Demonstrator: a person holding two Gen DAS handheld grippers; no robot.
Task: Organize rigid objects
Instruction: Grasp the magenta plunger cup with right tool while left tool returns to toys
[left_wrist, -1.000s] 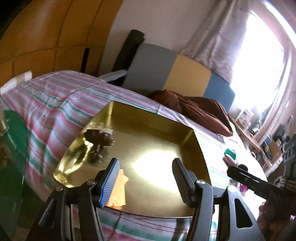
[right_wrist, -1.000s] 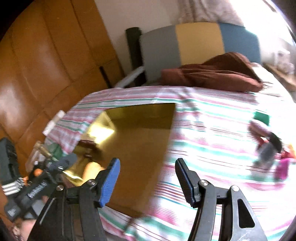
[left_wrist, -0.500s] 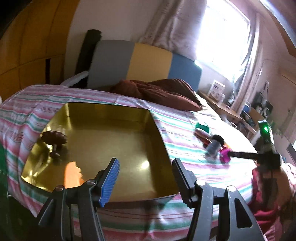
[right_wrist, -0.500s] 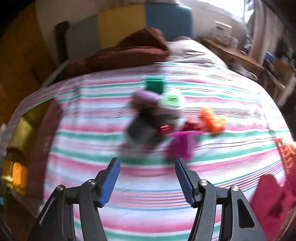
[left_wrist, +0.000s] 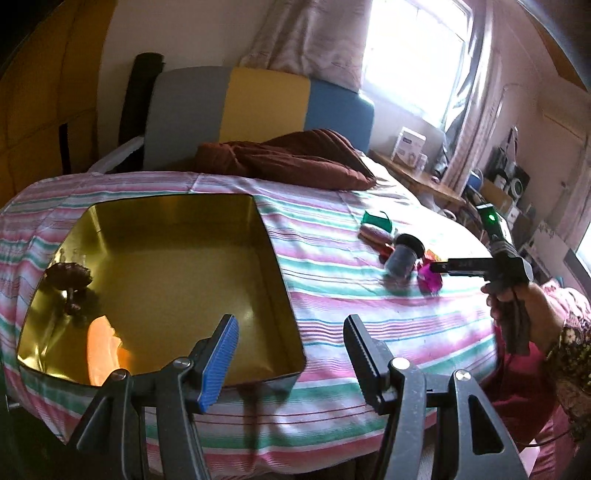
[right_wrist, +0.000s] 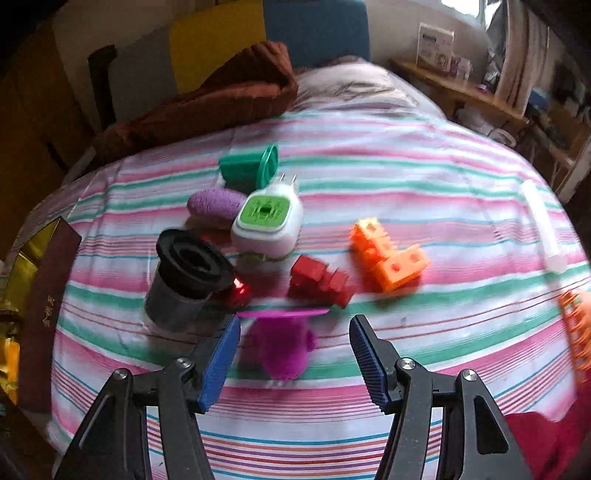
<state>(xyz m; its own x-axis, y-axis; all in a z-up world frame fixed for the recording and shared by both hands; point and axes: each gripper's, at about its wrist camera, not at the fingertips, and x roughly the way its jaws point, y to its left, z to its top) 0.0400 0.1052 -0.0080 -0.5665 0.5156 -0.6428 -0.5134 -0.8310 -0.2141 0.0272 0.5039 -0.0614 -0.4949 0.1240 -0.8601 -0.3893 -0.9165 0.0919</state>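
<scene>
A pile of small objects lies on the striped bedspread (right_wrist: 406, 177): a magenta cup (right_wrist: 282, 341), a black-rimmed grey cup (right_wrist: 184, 284), a white and green plug adapter (right_wrist: 267, 221), red blocks (right_wrist: 319, 280), orange blocks (right_wrist: 386, 254), a purple oval piece (right_wrist: 214, 203) and a green cup (right_wrist: 247, 168). My right gripper (right_wrist: 293, 356) is open, with the magenta cup between its fingers. My left gripper (left_wrist: 290, 356) is open and empty above the near corner of a gold square tin (left_wrist: 280, 280). A dark red-brown object (left_wrist: 70, 278) sits in the tin.
A brown pillow (left_wrist: 288, 158) lies at the head of the bed against a grey, yellow and blue headboard (left_wrist: 258, 107). A white tube (right_wrist: 541, 218) lies at the right of the bedspread. A wooden shelf (right_wrist: 458, 88) stands beyond the bed.
My right gripper has swung from the tin to the pile and closed in on the magenta cup. My left gripper's view has turned right and pulled back from the tin.
</scene>
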